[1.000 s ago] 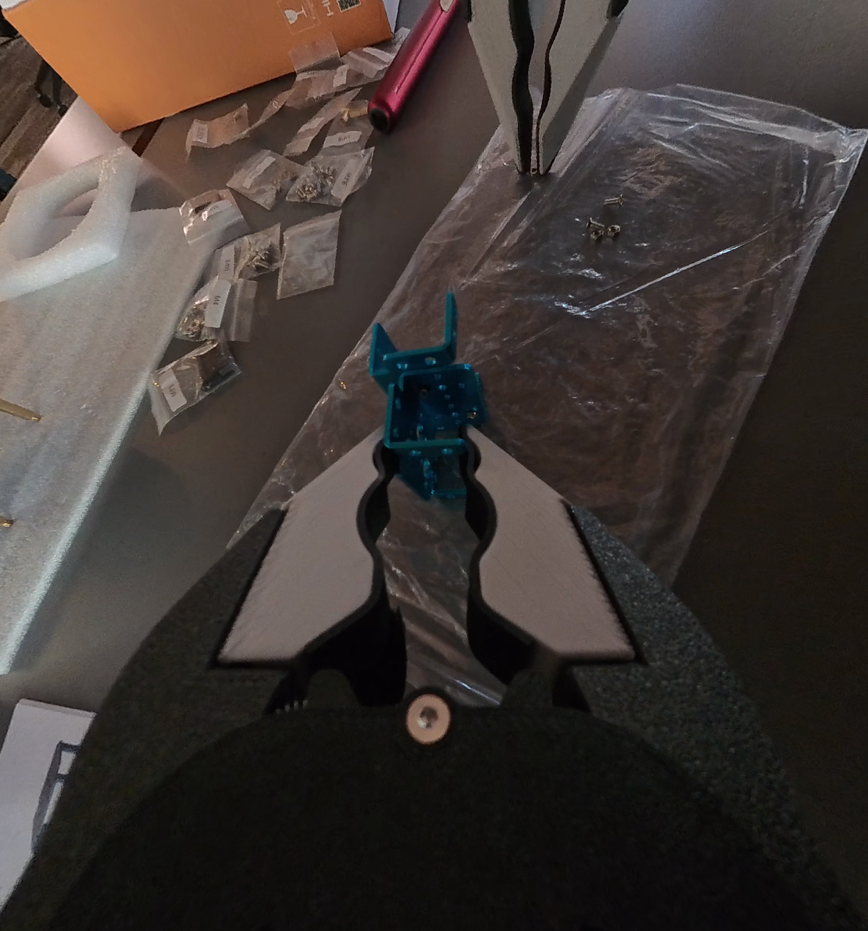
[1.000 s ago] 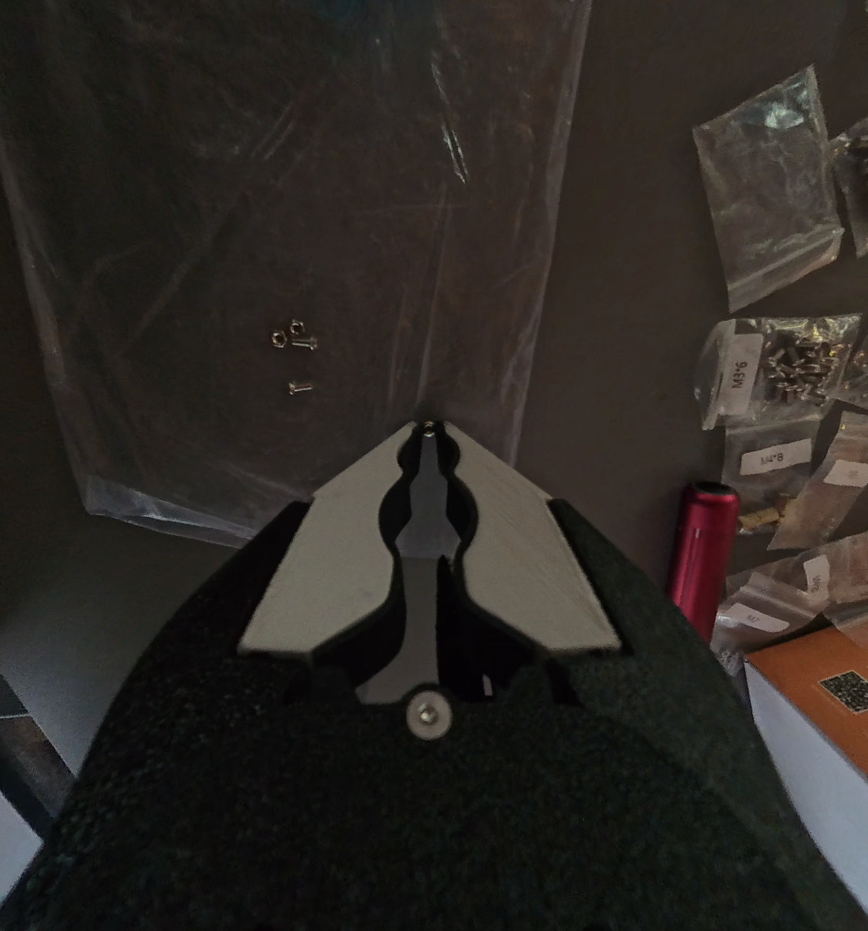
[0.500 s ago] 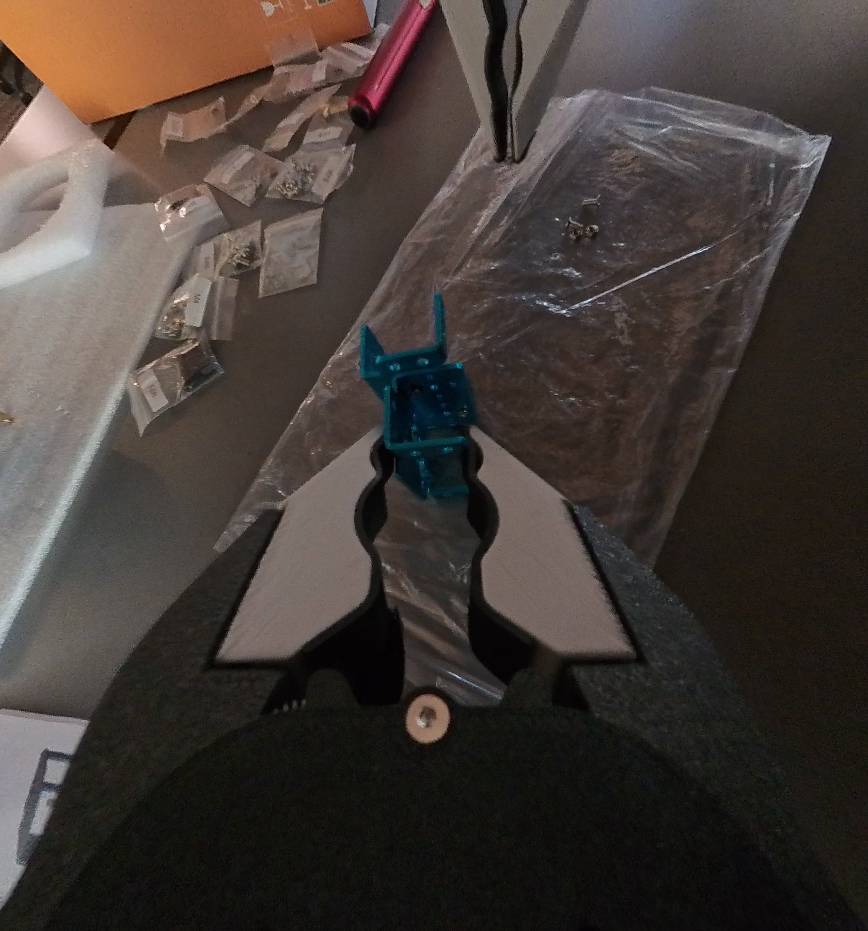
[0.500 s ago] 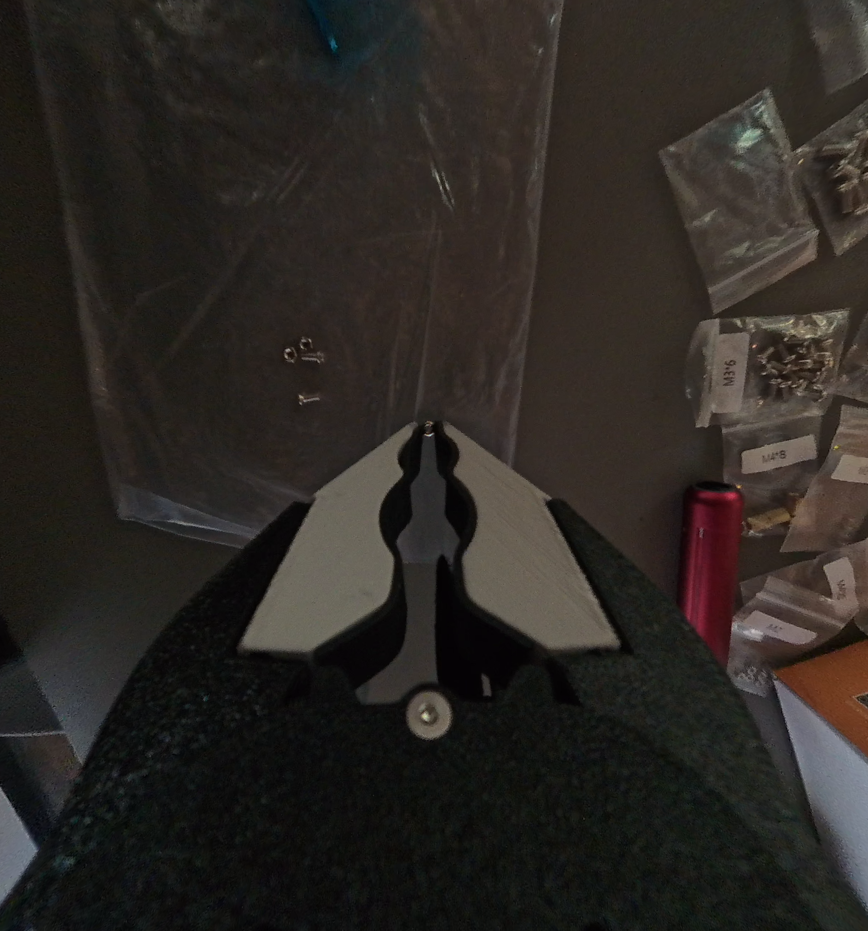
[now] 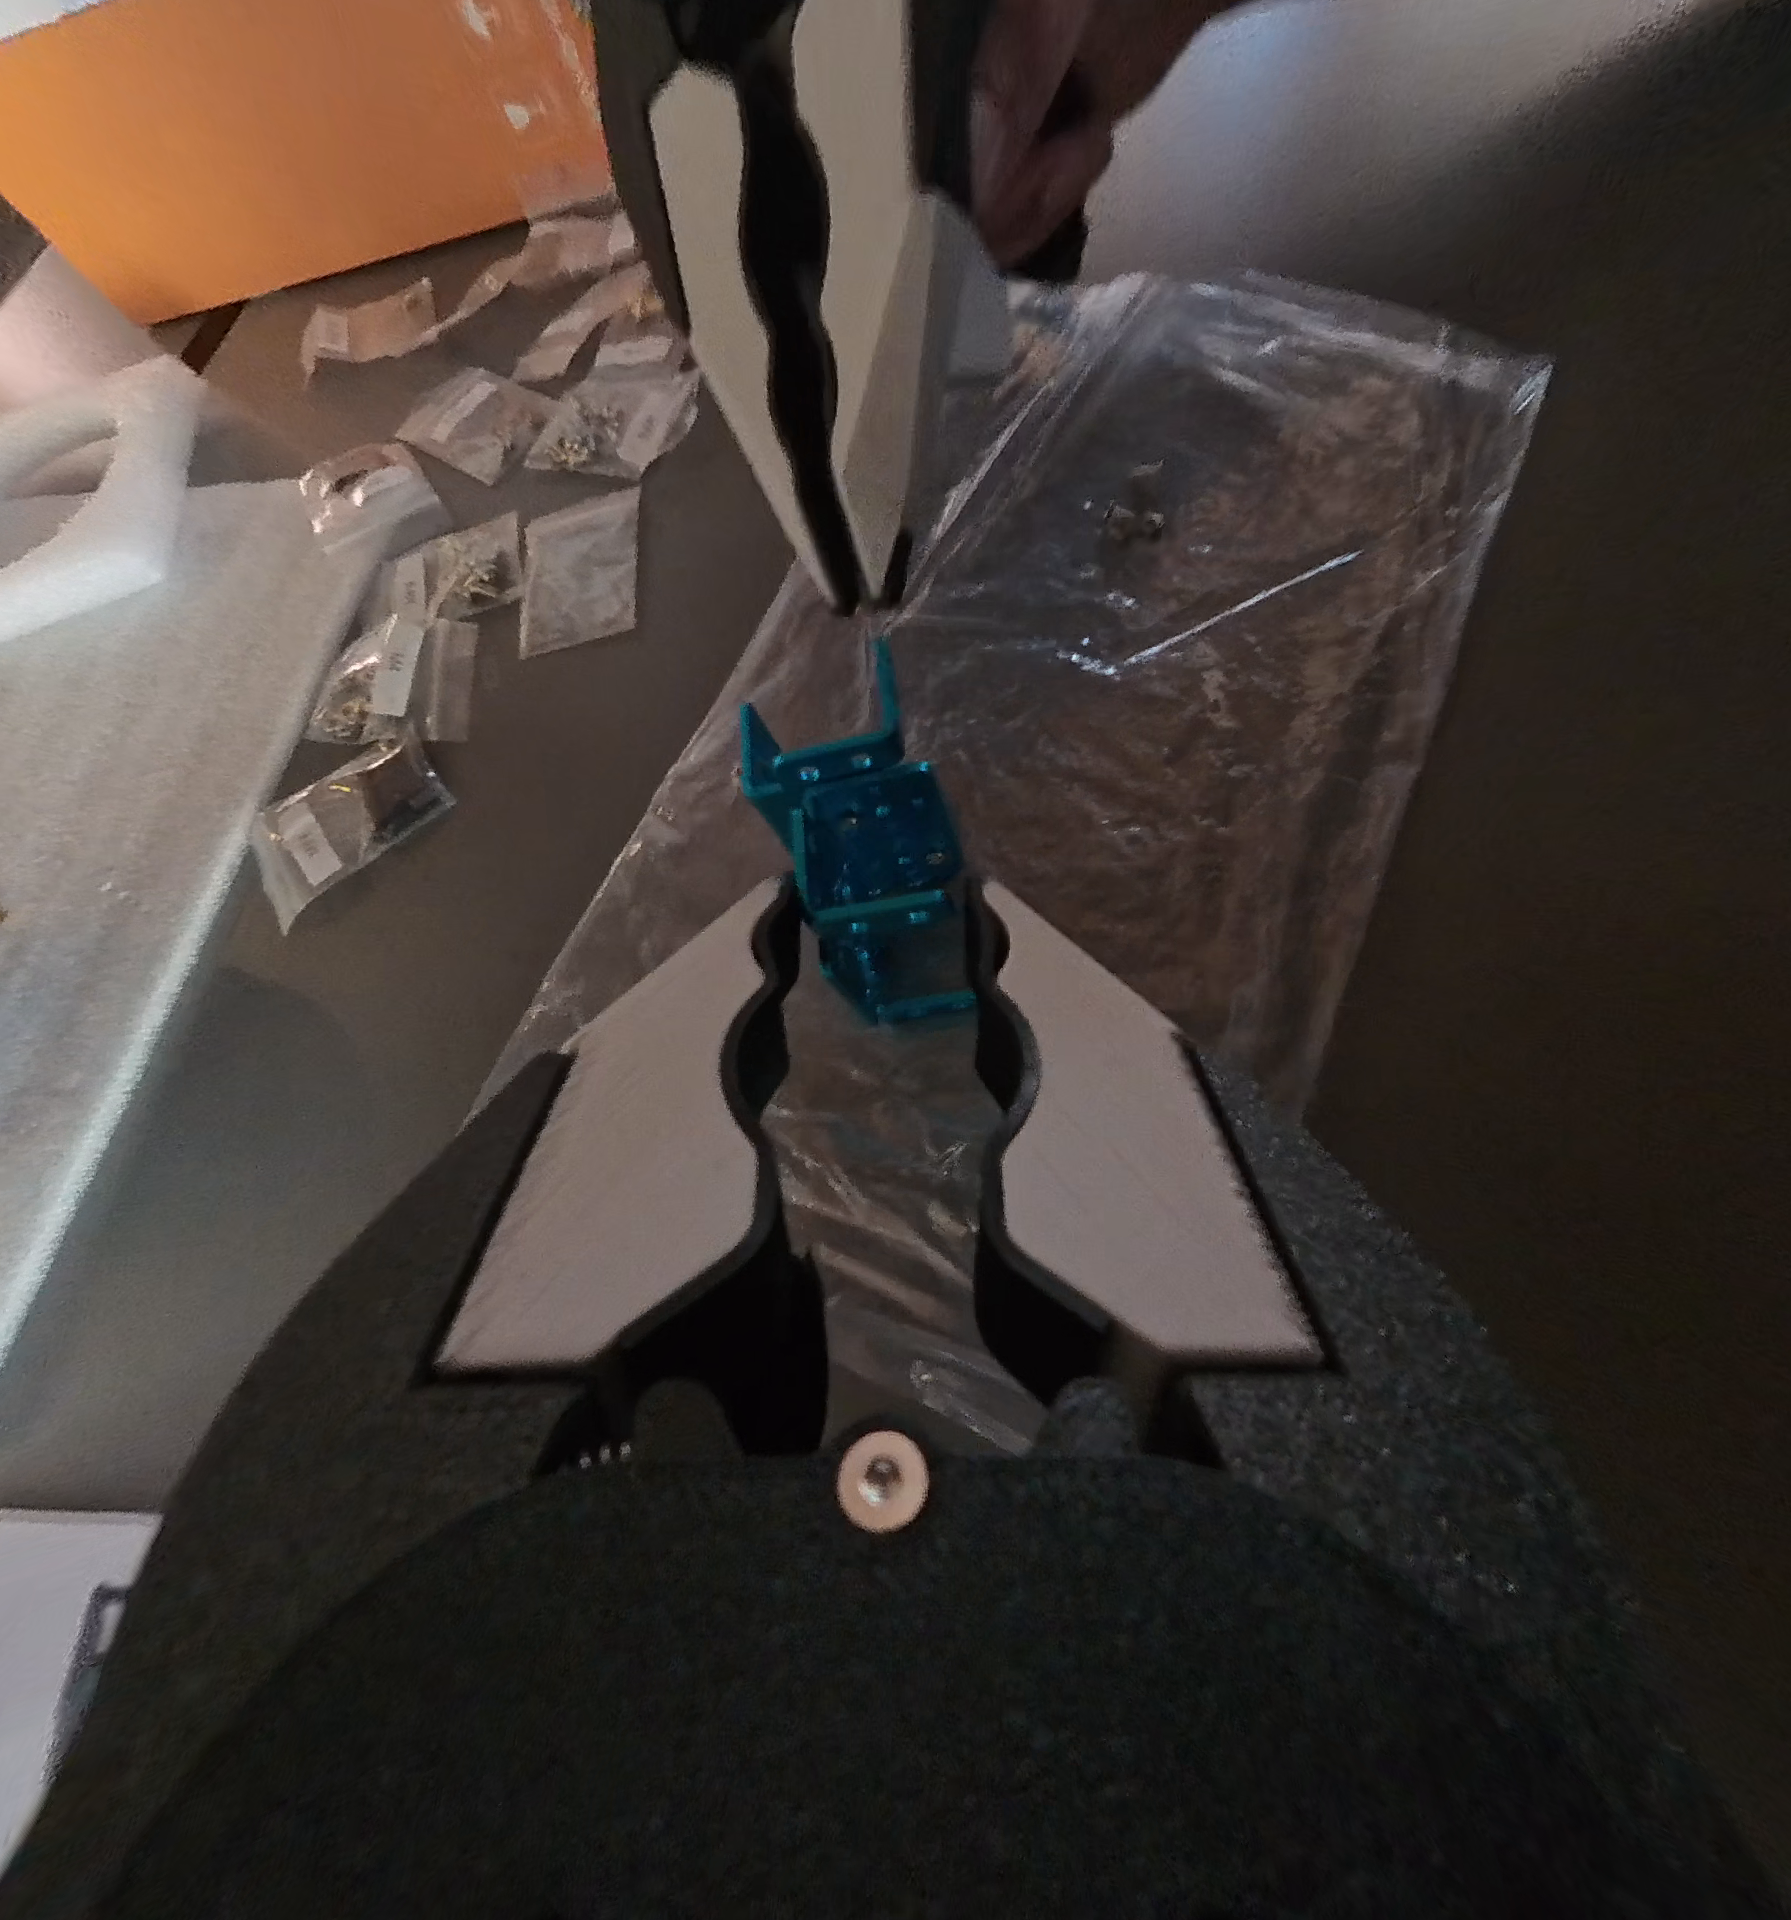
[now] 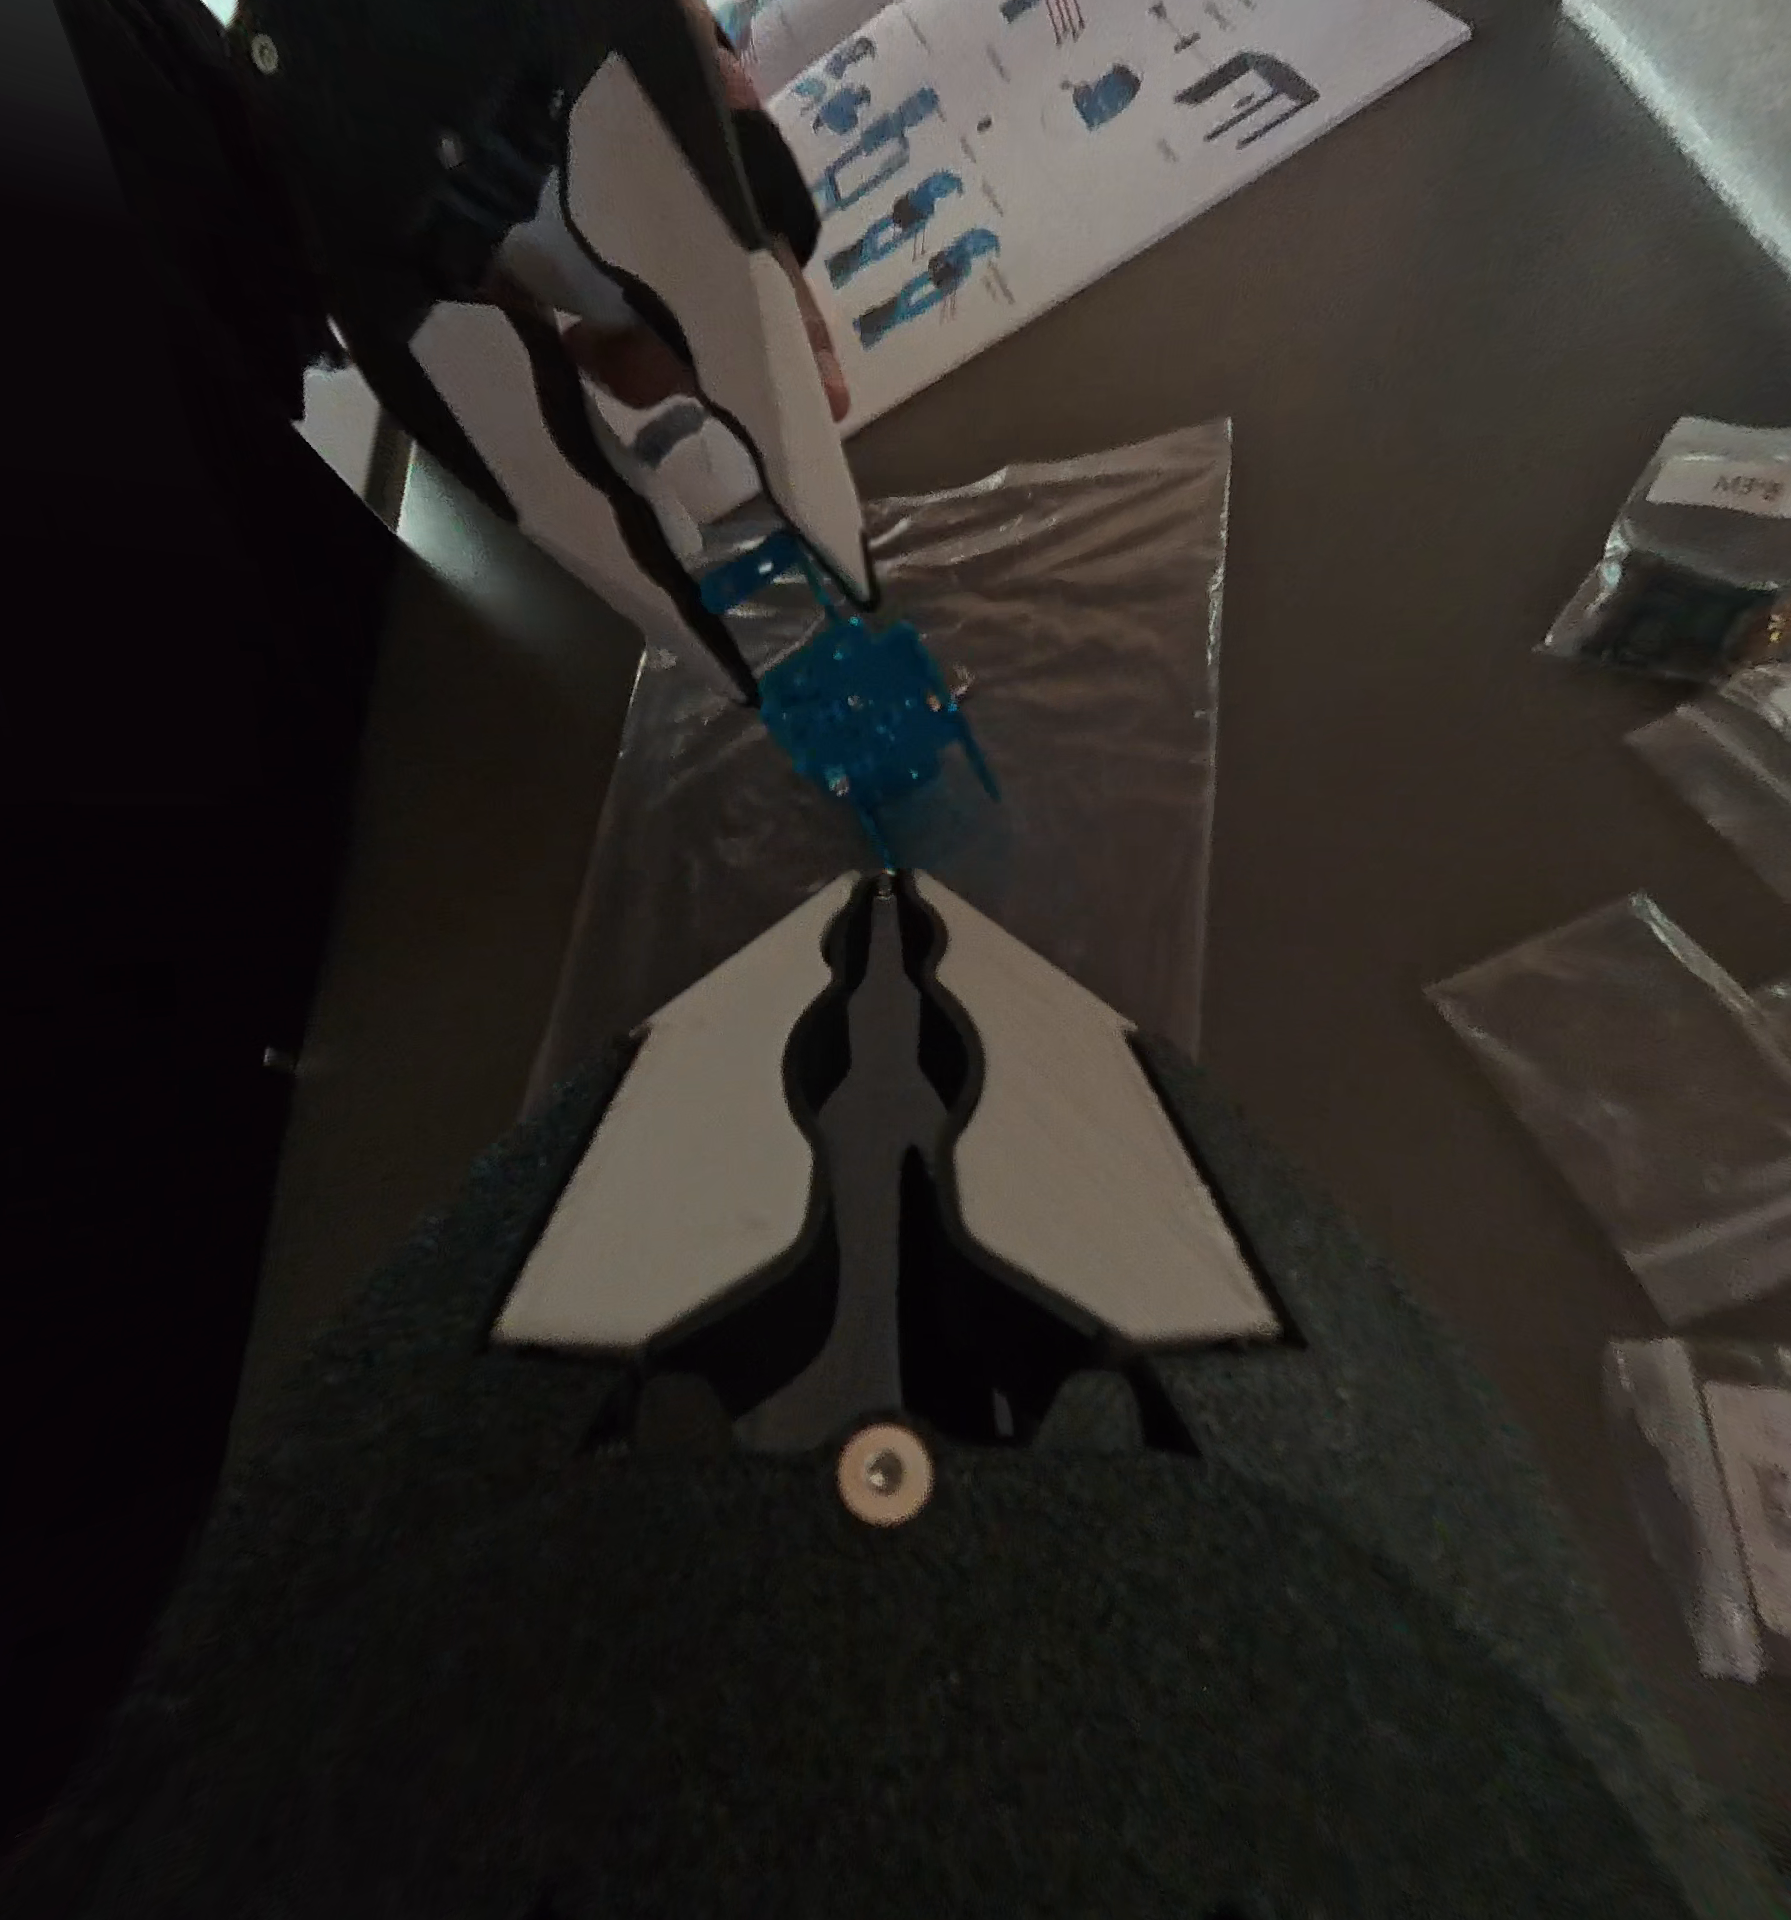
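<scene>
Blue bracket [image 5: 875, 862] between left gripper [image 5: 880, 914] fingers [image 5: 662, 1122]

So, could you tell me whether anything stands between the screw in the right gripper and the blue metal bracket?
Nothing visible does: the right gripper pinches a small silver screw right by the blue perforated metal bracket held by the left gripper.

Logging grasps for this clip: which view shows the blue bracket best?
Left wrist view: the blue bracket sits sharp and centred between the left gripper fingers. In the right wrist view it appears farther off and blurrier, just beyond the right gripper tips.
</scene>
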`<state>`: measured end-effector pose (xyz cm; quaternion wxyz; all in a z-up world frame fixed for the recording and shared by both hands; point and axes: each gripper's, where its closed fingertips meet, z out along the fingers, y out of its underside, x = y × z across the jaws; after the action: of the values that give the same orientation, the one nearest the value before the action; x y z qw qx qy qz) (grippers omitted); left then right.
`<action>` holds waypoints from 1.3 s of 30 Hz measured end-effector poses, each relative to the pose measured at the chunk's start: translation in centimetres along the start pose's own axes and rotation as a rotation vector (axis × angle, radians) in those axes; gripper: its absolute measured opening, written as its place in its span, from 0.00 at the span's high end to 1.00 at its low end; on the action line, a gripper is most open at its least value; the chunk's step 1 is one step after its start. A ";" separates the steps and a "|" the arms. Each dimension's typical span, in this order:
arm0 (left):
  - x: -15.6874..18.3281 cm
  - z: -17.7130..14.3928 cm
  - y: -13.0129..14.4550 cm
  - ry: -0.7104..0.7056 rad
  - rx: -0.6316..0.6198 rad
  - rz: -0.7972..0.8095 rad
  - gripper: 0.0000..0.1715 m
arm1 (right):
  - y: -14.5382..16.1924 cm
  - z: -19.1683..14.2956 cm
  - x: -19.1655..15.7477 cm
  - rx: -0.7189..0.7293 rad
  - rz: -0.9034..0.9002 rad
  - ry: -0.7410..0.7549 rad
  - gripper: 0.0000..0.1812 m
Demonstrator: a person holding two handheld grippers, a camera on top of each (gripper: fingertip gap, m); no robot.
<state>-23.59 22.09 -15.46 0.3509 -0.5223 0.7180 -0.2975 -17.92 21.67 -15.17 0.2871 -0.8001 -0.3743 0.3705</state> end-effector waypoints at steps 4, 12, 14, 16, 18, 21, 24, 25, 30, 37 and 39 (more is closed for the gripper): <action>0.0 -0.9 -0.6 0.088 0.072 -0.069 0.82 | -0.5 1.2 0.2 0.035 0.012 -0.046 0.98; -0.8 -0.2 1.7 0.108 0.014 -0.056 0.81 | -1.6 1.6 0.7 0.053 0.117 -0.072 0.99; -0.6 0.2 1.6 0.091 0.014 -0.037 0.82 | -1.9 1.6 0.7 0.072 0.163 -0.100 0.99; -0.2 0.3 1.4 0.104 0.018 -0.033 0.84 | -2.2 1.5 0.4 0.093 0.217 -0.124 0.98; 0.0 0.4 1.4 0.099 0.014 -0.019 0.86 | -2.2 1.5 0.1 0.103 0.270 -0.152 0.99; -0.1 0.5 1.2 0.085 0.022 -0.012 0.89 | -1.6 1.9 0.1 0.093 0.360 -0.164 0.99; -0.4 0.6 1.3 0.067 0.014 -0.012 0.93 | -1.6 2.1 0.1 0.122 0.451 -0.213 0.99; -0.4 0.7 1.3 0.060 0.012 -0.008 0.94 | -1.7 2.2 0.1 0.132 0.478 -0.230 0.99; -0.8 0.8 1.3 0.029 0.008 -0.005 0.98 | -1.9 2.5 0.1 0.149 0.588 -0.306 0.99; -0.7 0.9 1.2 0.021 0.010 -0.006 0.98 | -2.1 2.9 -0.5 0.151 0.674 -0.403 0.99; -0.7 0.9 1.1 0.021 0.011 -0.008 0.98 | -1.9 3.2 -0.4 0.144 0.684 -0.399 0.99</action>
<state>-23.34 23.03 -16.74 0.3450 -0.5202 0.7179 -0.3084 -21.39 22.95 -15.37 0.1242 -0.7687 -0.1080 0.6180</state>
